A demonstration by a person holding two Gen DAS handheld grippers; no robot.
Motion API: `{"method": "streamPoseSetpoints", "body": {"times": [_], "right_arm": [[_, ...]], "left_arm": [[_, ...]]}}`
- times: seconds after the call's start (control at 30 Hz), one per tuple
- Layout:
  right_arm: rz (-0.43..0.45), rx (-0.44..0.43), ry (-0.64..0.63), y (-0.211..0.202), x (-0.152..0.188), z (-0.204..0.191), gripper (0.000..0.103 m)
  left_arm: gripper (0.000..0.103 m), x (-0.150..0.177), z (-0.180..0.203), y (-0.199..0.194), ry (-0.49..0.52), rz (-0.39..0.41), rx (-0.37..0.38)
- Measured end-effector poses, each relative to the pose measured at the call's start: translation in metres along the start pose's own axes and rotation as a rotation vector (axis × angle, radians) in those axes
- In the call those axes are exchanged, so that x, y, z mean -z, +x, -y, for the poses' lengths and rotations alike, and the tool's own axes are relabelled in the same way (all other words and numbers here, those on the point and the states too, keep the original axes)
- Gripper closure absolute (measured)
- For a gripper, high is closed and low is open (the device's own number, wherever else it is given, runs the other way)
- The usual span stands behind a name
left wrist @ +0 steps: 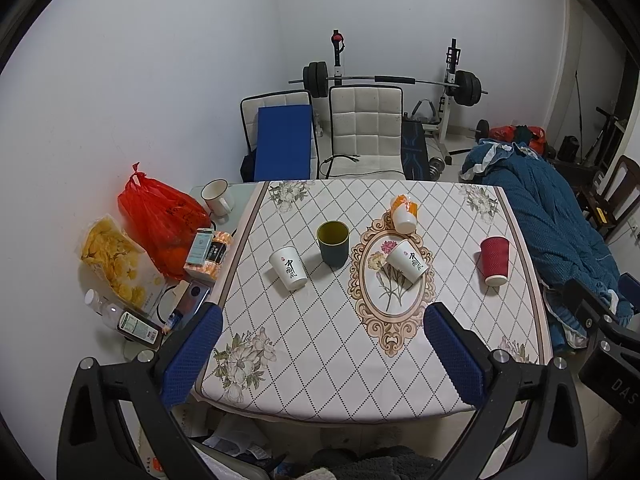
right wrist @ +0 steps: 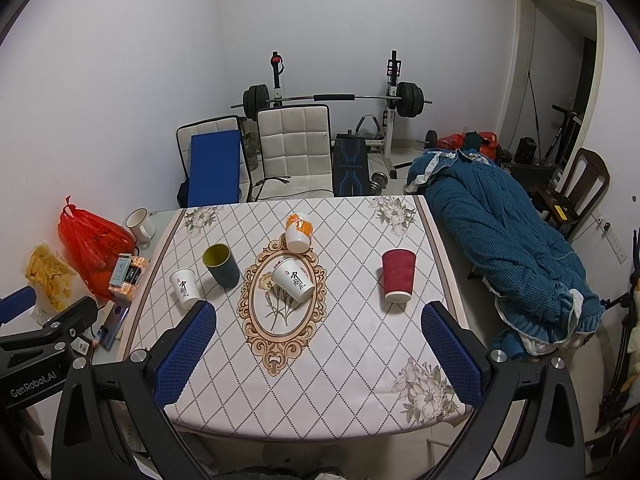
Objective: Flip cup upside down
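Five cups stand on the patterned tablecloth [left wrist: 320, 360]. A dark green cup [left wrist: 333, 243] [right wrist: 221, 265] stands upright with its mouth up. Two white paper cups with black script [left wrist: 288, 268] [left wrist: 406, 260] [right wrist: 185, 288] [right wrist: 293, 279], an orange-and-white cup [left wrist: 405, 213] [right wrist: 298, 232] and a red ribbed paper cup [left wrist: 494, 261] [right wrist: 398, 275] stand upside down. My left gripper [left wrist: 323, 354] is open and empty above the table's near edge. My right gripper [right wrist: 319, 352] is open and empty, also above the near edge.
A white mug [left wrist: 217, 197], a red plastic bag [left wrist: 160, 220], a bag of chips [left wrist: 114, 260], boxes, bottles and a phone crowd the table's left side. Two white chairs [left wrist: 366, 132] and a weight bench stand behind. A teal quilt [left wrist: 556, 232] lies to the right.
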State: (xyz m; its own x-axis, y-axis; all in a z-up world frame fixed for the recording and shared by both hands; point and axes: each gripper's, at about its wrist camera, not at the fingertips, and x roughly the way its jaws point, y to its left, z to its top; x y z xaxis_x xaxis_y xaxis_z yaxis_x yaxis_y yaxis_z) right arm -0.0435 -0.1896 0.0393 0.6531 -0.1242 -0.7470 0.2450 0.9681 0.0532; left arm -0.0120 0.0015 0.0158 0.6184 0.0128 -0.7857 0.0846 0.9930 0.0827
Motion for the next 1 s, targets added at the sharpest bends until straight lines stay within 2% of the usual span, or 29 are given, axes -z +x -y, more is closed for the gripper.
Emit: {"method": "streamPoseSetpoints", "body": {"times": [0.47,0.6,1.0], "right_arm": [[0.003,0.000,-0.002,0.000,0.000,0.000,0.000],[0.001,-0.001,-0.003,-0.018,-0.003,0.006,0.000],[-0.001,-0.005,-0.001,-0.024,-0.012,0.010,0.000]], "left_arm": [[0.000,0.001,0.000,-0.002,-0.002,0.003,0.001],[0.000,0.001,0.000,-0.002,-0.001,0.004,0.001],[0.000,-0.002,-0.005,-0.004,-0.003,-0.011,0.003]]}}
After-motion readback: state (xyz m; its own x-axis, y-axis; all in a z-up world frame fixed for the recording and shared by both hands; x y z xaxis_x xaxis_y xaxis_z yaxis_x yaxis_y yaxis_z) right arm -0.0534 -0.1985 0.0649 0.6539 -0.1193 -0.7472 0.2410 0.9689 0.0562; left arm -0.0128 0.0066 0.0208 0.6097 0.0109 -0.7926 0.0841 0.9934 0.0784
